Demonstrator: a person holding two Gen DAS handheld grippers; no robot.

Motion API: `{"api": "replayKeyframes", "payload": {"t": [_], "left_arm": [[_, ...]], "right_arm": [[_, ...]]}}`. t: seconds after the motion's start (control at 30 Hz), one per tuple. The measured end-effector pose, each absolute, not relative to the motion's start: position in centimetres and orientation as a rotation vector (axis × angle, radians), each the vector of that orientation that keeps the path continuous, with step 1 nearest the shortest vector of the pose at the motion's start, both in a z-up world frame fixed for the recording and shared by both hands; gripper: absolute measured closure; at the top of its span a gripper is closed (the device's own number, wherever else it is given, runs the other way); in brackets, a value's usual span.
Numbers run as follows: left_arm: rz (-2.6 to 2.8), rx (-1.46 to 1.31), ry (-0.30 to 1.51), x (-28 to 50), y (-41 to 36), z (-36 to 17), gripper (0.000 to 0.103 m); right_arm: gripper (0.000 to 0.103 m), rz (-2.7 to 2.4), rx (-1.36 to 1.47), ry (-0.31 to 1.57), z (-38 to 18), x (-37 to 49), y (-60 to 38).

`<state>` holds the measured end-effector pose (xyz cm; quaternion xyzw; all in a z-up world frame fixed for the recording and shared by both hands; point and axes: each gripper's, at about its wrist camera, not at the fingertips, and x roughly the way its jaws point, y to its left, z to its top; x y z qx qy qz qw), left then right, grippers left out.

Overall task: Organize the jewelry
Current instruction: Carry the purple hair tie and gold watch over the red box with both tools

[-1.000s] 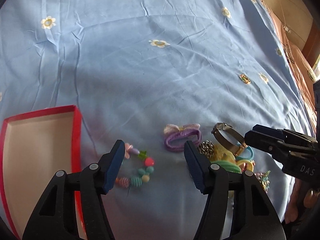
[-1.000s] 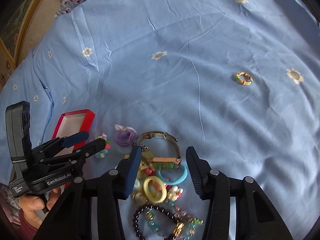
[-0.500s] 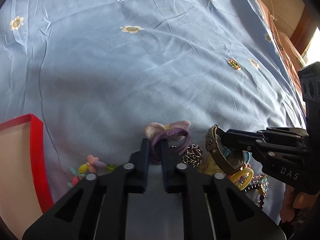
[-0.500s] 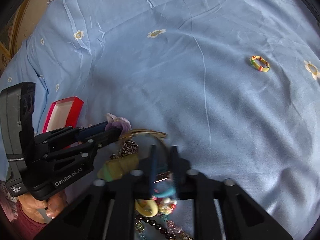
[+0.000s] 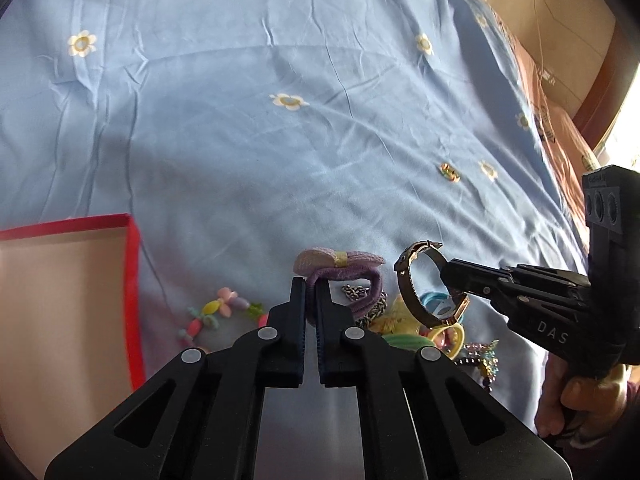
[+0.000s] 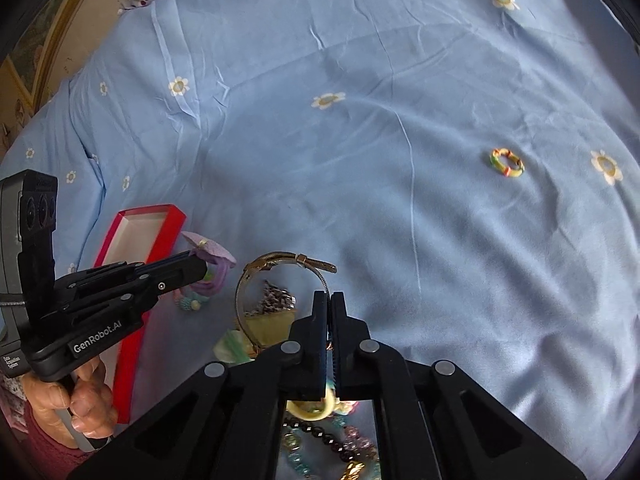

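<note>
A: Pinching the purple hair tie [image 5: 352, 280] by its band, the left gripper [image 5: 311, 286] has its jaws pressed on it, just right of the red box [image 5: 132, 280] on the blue bedsheet [image 5: 240, 140].

B: And the right gripper [image 6: 329, 300]?

A: Its jaws are clamped on the wristwatch [image 6: 276, 276], whose strap loops up left of them, right of the red box and above the jewelry pile [image 6: 320, 432].

B: Anything apart?

A: A multicoloured ring [image 6: 507, 163] lies well right of the box.
</note>
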<state>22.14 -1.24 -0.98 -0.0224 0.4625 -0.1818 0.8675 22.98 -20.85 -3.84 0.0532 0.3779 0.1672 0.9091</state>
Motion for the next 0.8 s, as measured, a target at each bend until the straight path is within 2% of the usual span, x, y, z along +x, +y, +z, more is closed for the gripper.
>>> {"api": "replayKeyframes", "payload": {"t": [0.33,0.8], "left_arm": [[-0.276,-0.163,0.908,18.8,6.2,1.2,0.1],[-0.1,-0.262,0.881,16.9,16.4,0.7,0.1]], "right_arm": [[0.102,0.43,0.081,0.738,-1.9,22.0,-16.2],[0.102,0.574,0.001,0.739,-1.1,22.3,-6.0]]}}
